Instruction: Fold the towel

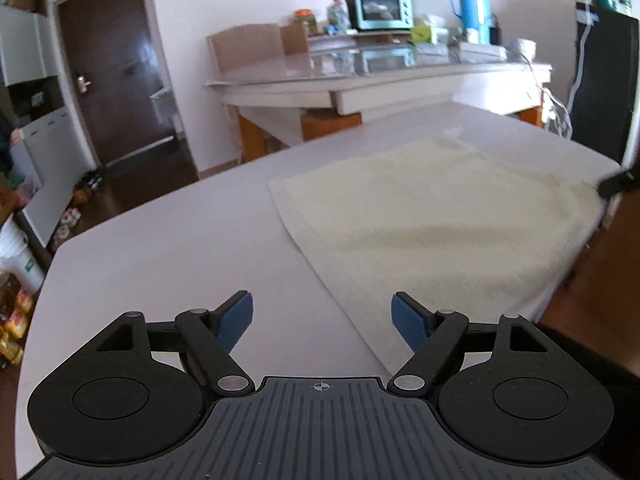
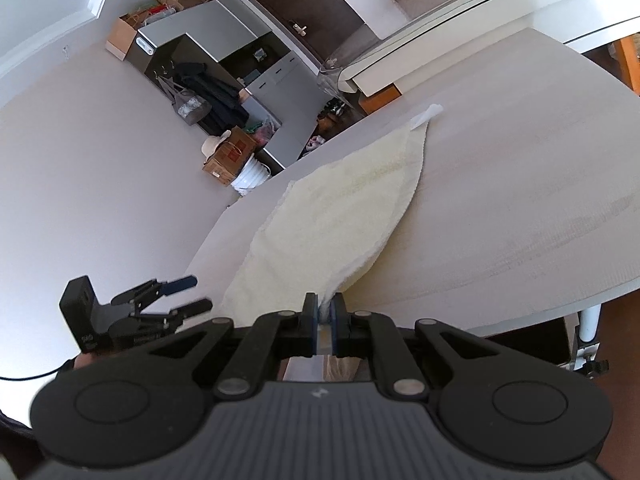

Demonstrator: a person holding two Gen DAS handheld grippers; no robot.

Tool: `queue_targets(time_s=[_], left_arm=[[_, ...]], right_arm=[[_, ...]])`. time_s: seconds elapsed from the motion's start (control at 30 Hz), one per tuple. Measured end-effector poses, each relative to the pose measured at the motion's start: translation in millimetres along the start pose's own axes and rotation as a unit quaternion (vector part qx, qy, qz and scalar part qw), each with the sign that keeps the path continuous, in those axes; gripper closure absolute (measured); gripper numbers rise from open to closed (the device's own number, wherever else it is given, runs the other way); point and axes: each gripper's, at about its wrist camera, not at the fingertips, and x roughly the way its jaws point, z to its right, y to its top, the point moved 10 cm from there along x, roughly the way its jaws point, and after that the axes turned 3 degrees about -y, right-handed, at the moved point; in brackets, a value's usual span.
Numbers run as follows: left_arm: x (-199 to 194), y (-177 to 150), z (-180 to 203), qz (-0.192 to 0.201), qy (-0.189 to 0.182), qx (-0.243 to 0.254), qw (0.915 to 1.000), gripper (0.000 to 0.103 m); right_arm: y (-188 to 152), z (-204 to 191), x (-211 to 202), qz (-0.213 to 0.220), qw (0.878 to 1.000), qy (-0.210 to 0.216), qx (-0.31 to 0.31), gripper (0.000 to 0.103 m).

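A cream towel (image 1: 432,220) lies spread on the white table (image 1: 180,248). My left gripper (image 1: 322,318) is open and empty, hovering over the towel's near left edge. In the right wrist view my right gripper (image 2: 324,310) is shut on a corner of the towel (image 2: 332,216) at the table's near edge, lifting that corner slightly. The left gripper also shows in the right wrist view (image 2: 188,292), open, at the towel's left side. The tip of the right gripper shows at the far right of the left wrist view (image 1: 614,184).
A glass-topped side table (image 1: 380,76) behind the white table holds a teal toaster oven (image 1: 382,8) and a blue thermos (image 1: 470,0). A dark door (image 1: 116,64) and cabinets stand at the left. Boxes and a white bucket (image 2: 250,176) sit on the floor.
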Motion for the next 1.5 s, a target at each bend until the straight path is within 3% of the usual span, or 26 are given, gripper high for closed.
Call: queue_targets(time_s=[0.2,0.47,0.9,1.03,1.17,1.5], left_arm=[[6.3,-11.2,15.8,-0.03,-0.015,0.04,0.9986,0.022],[-10.7,-25.0,16.6,-0.043,-0.016,0.051,0.9976,0.021],[-7.5,-25.3,15.2,-0.031,-0.029,0.042,0.9982,0.02],[-15.7,-18.6,7.7,-0.004,-0.037,0.013,0.9992,0.02],[-16.7,-23.0,1.2,-0.006,-0.034,0.005,0.9994,0.02],[-14.7,-32.2,11.5,-0.022,-0.032,0.039,0.9985,0.019]], right_arm=[[3.1,0.5,-2.9,0.007,1.0,-0.01,0.016,0.096],[11.9,-3.6,0.6,-0.002,1.0,-0.018,0.008,0.096],[21.6,-15.0,-1.9,0.0,0.999,-0.034,0.005,0.096],[34.3,-29.6,-0.9,0.003,0.999,-0.036,-0.015,0.096],[39.9,-37.4,5.8,-0.002,0.999,-0.037,-0.026,0.096],[49.2,-44.5,10.7,0.004,0.999,-0.046,-0.023,0.096]])
